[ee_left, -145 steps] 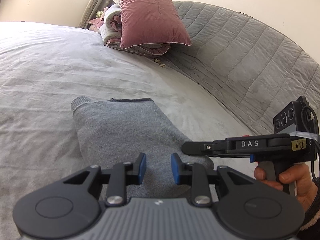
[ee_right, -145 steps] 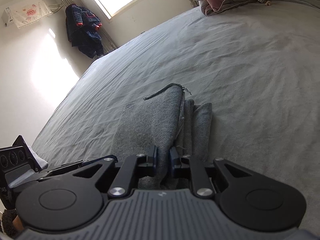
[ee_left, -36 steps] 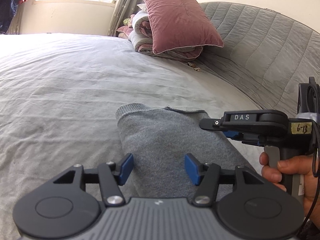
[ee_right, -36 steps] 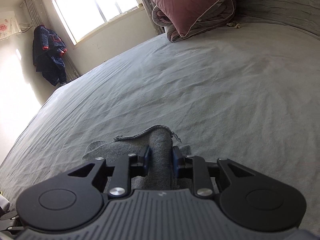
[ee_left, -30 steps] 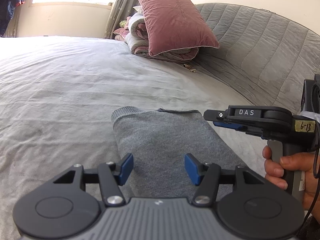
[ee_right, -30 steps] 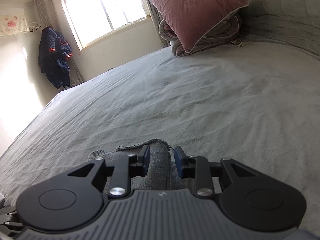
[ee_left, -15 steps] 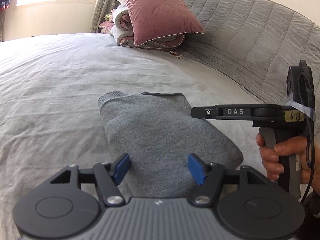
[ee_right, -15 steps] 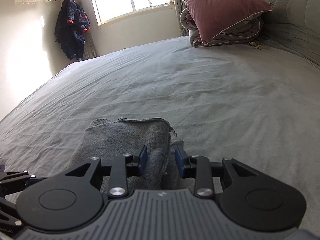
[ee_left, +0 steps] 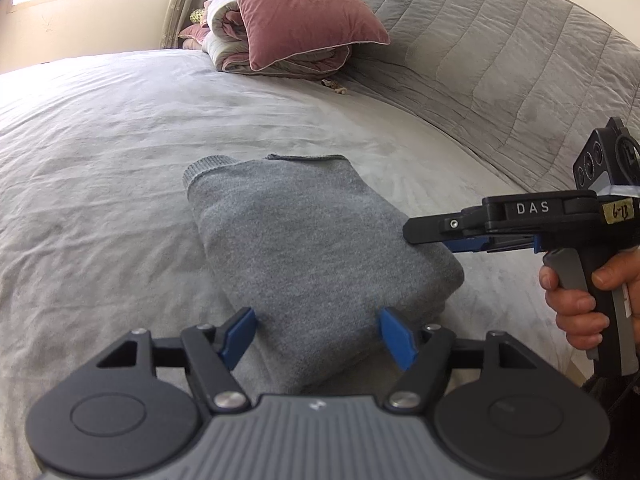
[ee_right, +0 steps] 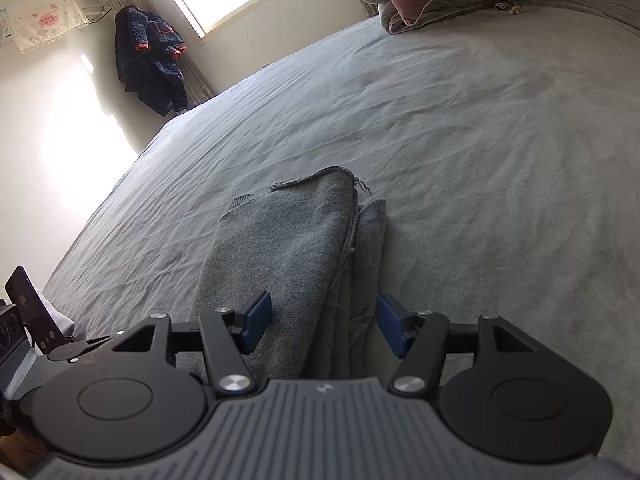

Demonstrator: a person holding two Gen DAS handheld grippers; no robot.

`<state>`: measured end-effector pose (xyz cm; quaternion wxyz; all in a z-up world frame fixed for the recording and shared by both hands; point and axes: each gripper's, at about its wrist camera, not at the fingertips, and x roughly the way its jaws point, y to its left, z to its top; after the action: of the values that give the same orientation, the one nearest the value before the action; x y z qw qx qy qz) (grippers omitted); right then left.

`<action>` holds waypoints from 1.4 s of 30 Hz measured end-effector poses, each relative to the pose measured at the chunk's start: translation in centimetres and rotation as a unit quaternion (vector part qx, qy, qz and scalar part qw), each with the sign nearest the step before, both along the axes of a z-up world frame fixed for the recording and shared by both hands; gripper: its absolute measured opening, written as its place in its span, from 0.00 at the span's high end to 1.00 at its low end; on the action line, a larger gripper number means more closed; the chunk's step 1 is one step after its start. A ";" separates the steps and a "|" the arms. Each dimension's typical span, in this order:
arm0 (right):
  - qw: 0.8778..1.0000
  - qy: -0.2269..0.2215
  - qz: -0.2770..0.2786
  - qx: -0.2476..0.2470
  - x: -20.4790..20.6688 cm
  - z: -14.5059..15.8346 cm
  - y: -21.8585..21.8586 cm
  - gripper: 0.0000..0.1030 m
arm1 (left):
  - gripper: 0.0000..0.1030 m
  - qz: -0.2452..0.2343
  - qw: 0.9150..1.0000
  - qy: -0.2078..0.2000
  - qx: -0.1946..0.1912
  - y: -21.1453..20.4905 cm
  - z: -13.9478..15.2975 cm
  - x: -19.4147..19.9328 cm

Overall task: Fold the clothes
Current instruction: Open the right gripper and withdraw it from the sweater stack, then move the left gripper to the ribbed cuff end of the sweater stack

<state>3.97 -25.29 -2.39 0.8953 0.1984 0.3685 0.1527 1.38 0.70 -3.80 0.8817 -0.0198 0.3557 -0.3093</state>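
A folded grey knit sweater (ee_left: 304, 240) lies flat on the grey bed sheet (ee_left: 100, 152); it also shows in the right wrist view (ee_right: 296, 248), layers stacked at its right edge. My left gripper (ee_left: 318, 334) is open, jaws wide apart at the sweater's near end, holding nothing. My right gripper (ee_right: 322, 322) is open, jaws straddling the sweater's near edge without gripping. In the left wrist view the right gripper (ee_left: 440, 232) hovers just above the sweater's right edge.
A pink pillow (ee_left: 296, 12) on a rolled quilt sits at the far end by the grey quilted headboard (ee_left: 500, 64). A dark jacket (ee_right: 148, 60) hangs by the window. A phone (ee_right: 34, 312) stands at the bed's left edge.
My right gripper has opened and let go of the sweater's edge, which now lies flat. My left gripper has stayed open and pulled back slightly.
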 end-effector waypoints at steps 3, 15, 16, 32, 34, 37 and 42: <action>1.000 0.003 -0.001 0.001 -0.3 0.0 -0.3 0.37 | 0.31 -0.003 1.000 0.001 0.004 -0.1 0.0 0.0; 0.996 0.047 -0.005 0.072 -0.5 -0.5 -0.8 0.33 | 0.30 0.009 1.000 0.013 -0.009 2.7 0.4 0.8; 0.996 0.047 -0.005 0.074 -0.7 -0.3 -0.9 0.32 | 0.29 0.016 1.000 0.020 -0.012 3.2 0.2 1.1; 0.997 0.045 -0.038 0.058 -5.1 1.5 -3.1 0.23 | 0.19 0.113 0.991 0.050 0.044 1.5 1.3 2.8; 0.996 0.055 -0.050 0.046 -5.3 1.7 -3.1 0.22 | 0.14 0.125 0.989 0.058 0.056 1.1 1.7 3.1; 0.995 0.071 -0.075 0.016 -5.7 1.9 -2.9 0.10 | 0.05 0.125 0.988 0.055 0.077 0.3 2.4 3.2; 0.993 0.063 -0.096 -0.009 -6.8 2.5 -1.8 0.00 | 0.01 0.119 0.986 0.041 0.109 -1.1 3.5 3.4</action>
<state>-2.88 -27.11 0.12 0.8827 0.2337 0.4046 0.0502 4.77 -0.40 -0.31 0.8935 0.0214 0.4186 -0.1611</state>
